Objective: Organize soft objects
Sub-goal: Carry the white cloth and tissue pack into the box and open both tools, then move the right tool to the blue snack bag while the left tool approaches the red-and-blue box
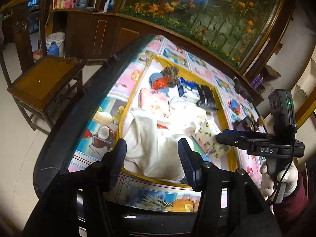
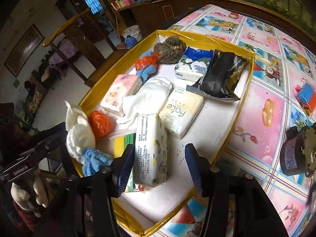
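Yellow-edged tray [image 2: 249, 73] keeps our soft things together, so we hover over it: left gripper [image 1: 152, 154] gaping, empty, above the white cloth [image 1: 156, 138]; right gripper [image 2: 158, 165] wide, empty, straddling the lemon-print tissue pack [image 2: 151, 150] for pickup

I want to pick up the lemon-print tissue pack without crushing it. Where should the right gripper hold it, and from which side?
Grip the lemon-print tissue pack across its narrow width, near the middle, coming from above. It lies flat in the yellow-rimmed tray, long axis toward the open right gripper, whose left finger is already beside it.
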Tool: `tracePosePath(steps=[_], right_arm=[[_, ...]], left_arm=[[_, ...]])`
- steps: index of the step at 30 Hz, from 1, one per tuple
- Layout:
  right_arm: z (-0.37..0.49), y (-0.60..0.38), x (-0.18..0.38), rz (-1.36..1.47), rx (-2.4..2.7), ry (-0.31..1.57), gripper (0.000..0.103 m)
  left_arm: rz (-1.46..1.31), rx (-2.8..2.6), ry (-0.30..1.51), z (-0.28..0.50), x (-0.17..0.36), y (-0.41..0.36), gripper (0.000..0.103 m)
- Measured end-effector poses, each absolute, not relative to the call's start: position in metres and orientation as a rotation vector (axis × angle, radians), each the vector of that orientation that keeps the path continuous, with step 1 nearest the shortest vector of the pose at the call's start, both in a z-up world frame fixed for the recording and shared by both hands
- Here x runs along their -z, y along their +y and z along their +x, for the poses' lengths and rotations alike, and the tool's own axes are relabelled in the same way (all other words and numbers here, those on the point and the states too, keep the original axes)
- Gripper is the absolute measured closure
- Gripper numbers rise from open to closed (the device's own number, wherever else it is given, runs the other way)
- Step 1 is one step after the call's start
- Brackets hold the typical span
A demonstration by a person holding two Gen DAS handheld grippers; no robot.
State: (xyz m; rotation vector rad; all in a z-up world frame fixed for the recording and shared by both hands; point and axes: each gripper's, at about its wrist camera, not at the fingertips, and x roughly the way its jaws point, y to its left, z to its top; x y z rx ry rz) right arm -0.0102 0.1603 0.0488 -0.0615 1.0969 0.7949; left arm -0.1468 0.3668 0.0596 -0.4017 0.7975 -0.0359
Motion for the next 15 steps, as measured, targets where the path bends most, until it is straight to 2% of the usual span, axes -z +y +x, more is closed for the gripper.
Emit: tracePosePath(steps=[4,10,15], right_arm=[[-0.02,0.127,-0.073,-0.021,-0.782,1.02,0.034],[-0.042,0.076,-0.083,0.002,-0.745,0.954,0.031],[-0.058,0.027,-0.076,0.056,-0.7,0.968,0.03]], left_arm=[[-0.426,0.027,0.756,-0.153,-0.069,0.369,0.047],[-0.421,0.034,0.76,-0.154,-0.073,0.354,0.044],[-0.323,-0.001,0.775,-0.151,-0.082,0.321,0.044]])
